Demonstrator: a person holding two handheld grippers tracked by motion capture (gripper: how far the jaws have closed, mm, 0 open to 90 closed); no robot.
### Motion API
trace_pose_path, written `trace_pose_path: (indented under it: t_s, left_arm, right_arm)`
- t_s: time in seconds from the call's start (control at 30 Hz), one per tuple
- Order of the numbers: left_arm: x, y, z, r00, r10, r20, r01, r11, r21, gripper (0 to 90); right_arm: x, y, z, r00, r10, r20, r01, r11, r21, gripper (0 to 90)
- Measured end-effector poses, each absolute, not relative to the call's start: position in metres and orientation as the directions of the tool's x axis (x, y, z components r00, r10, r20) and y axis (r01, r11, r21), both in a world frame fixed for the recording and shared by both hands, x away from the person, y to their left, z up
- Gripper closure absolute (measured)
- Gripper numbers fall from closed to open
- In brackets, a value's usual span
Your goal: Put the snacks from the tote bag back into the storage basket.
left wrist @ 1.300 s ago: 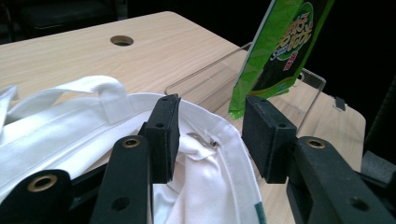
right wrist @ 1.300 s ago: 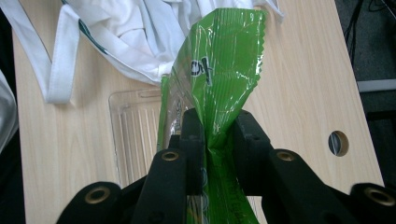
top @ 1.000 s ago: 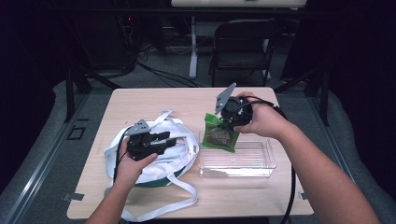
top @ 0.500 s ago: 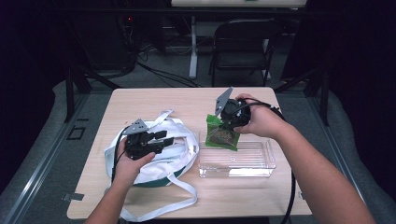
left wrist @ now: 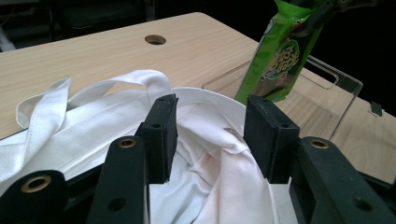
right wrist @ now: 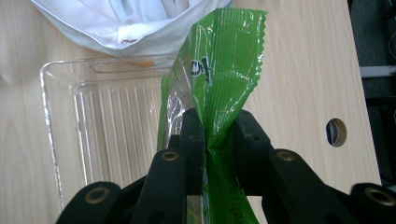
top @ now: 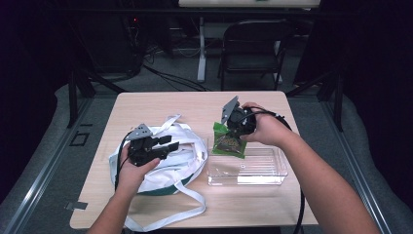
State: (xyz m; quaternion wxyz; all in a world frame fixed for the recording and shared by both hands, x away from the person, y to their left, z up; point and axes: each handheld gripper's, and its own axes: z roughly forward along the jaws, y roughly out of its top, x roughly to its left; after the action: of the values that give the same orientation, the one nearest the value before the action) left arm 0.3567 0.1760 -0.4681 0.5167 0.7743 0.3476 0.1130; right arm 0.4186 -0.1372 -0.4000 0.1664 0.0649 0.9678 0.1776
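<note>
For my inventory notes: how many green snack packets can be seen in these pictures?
1. The green snack packet hangs from the right gripper over the clear tray. More may be hidden inside the white bag.

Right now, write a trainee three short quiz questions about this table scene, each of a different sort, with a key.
1. True or false: the right tongs are shut on the green crinkly plastic snack packet.
2. Which does the packet hang over: A) the white cloth tote bag, B) the clear rectangular plastic tray, C) bare wooden table?
3. Fill in: the left tongs stand open above the ____.

Key: 1 true; 2 B; 3 bag.
</note>
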Motion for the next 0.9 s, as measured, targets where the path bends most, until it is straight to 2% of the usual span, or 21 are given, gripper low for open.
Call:
trace_pose_path:
  t_s: [0.3,0.9]
  left_arm:
    - [0.357,0.177,-0.468,0.731,0.659,-0.179,0.422,-0.23,0.877,54.4]
    - [0.358,0.179,-0.469,0.724,0.666,-0.183,0.424,-0.219,0.879,54.4]
  right_arm:
    - [0.425,-0.135,-0.411,-0.929,0.188,-0.318,0.064,0.93,0.361,75.6]
    - [0.435,-0.118,-0.432,-0.921,0.111,-0.374,-0.014,0.948,0.317,75.4]
